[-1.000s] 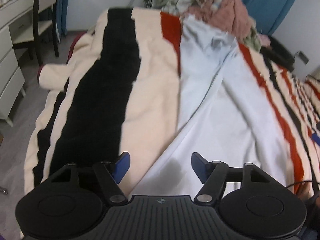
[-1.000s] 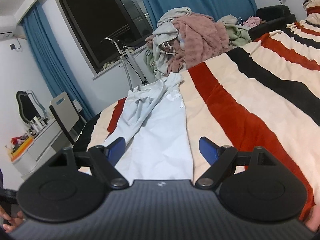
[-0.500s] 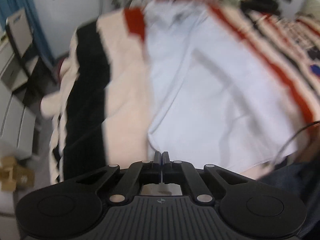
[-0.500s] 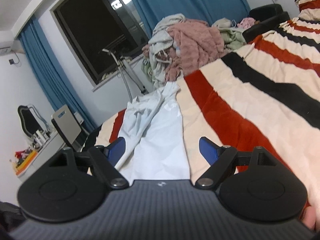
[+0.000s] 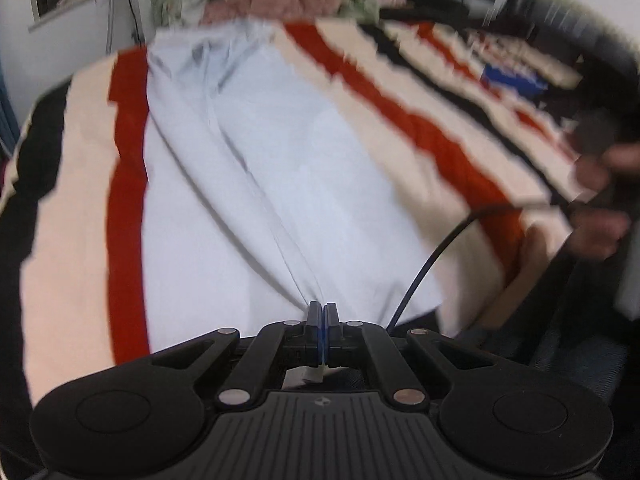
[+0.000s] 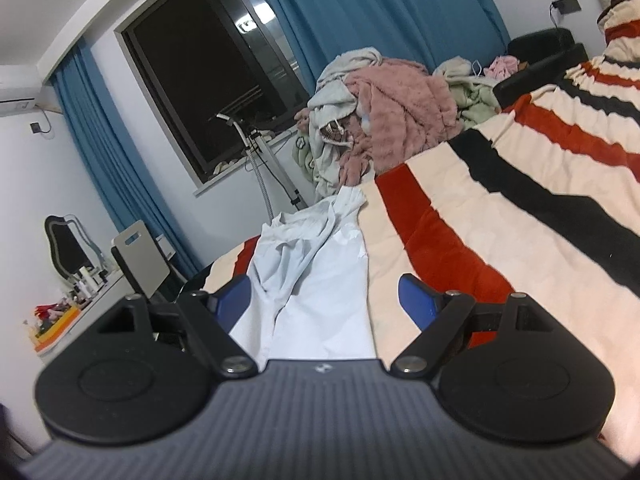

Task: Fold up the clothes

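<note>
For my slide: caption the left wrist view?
Left gripper shut on the pale shirt hem, over the striped blanket.

Blue curtains (image 6: 360, 20) are hanging beside a dark window (image 6: 208, 92) in a white wall (image 6: 24, 168). A white dresser (image 6: 76, 312) is standing at the left, a mirror (image 6: 70, 246) and a chair (image 6: 140, 264) sitting near it. An air conditioner (image 6: 16, 94) is showing high on the wall.
</note>
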`<move>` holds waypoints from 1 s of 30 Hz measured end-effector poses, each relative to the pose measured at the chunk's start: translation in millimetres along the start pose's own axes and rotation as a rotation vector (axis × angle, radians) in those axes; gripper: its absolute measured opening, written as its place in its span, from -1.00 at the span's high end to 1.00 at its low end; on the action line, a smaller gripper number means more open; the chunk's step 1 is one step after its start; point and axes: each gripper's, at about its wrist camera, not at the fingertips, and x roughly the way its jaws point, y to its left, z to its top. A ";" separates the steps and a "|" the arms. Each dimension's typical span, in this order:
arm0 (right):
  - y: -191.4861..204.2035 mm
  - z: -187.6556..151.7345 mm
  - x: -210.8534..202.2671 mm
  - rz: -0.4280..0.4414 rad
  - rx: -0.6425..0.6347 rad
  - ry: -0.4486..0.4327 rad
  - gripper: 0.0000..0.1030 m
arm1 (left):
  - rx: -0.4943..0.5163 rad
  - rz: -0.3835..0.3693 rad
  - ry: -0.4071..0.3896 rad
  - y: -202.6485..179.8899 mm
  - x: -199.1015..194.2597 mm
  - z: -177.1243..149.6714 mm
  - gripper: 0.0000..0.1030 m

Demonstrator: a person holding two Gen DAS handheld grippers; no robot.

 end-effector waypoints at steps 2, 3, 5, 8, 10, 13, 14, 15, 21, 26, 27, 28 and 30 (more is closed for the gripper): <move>-1.1 -1.4 1.5 0.005 0.003 0.014 -0.60 | -0.037 -0.011 0.048 9.4 16.9 -0.3 0.97; -1.2 -2.3 2.1 0.006 0.000 0.020 -0.60 | -0.061 -0.025 0.058 13.2 20.9 0.3 0.95; -0.2 -4.1 3.6 0.010 -0.003 0.030 -0.60 | -0.108 -0.052 0.051 20.8 22.4 4.1 0.65; 0.8 -6.2 5.4 0.019 -0.010 0.037 -0.60 | -0.134 -0.059 -0.005 29.7 11.8 16.0 0.14; 3.3 -7.9 7.1 0.024 -0.021 0.037 -0.60 | -0.141 -0.054 -0.056 34.1 3.4 27.4 -0.10; 8.1 -5.0 16.1 0.029 -0.037 0.044 -0.60 | -0.137 0.009 -0.170 41.7 -8.8 51.0 -0.46; 9.9 -2.4 20.9 0.033 -0.041 0.050 -0.60 | -0.145 0.034 -0.212 44.5 -11.9 60.1 -0.57; 11.8 0.2 25.8 0.036 -0.044 0.056 -0.59 | -0.160 0.057 -0.252 47.4 -14.1 69.7 -0.60; 29.0 19.9 63.4 0.060 -0.085 0.091 -0.45 | -0.277 0.121 -0.401 79.6 -7.1 103.6 -0.74; 63.2 37.0 151.6 0.060 -0.179 0.169 -0.29 | -0.316 0.208 -0.469 107.6 10.5 87.9 -0.74; 69.9 38.4 173.4 0.053 -0.198 0.182 -0.28 | -0.324 0.250 -0.495 110.3 15.9 82.9 -0.75; 76.2 38.6 194.5 0.047 -0.215 0.189 -0.28 | -0.337 0.280 -0.508 113.6 22.0 80.9 -0.75; 87.2 35.0 241.8 0.043 -0.230 0.204 -0.28 | -0.366 0.312 -0.512 122.5 34.6 80.8 -0.75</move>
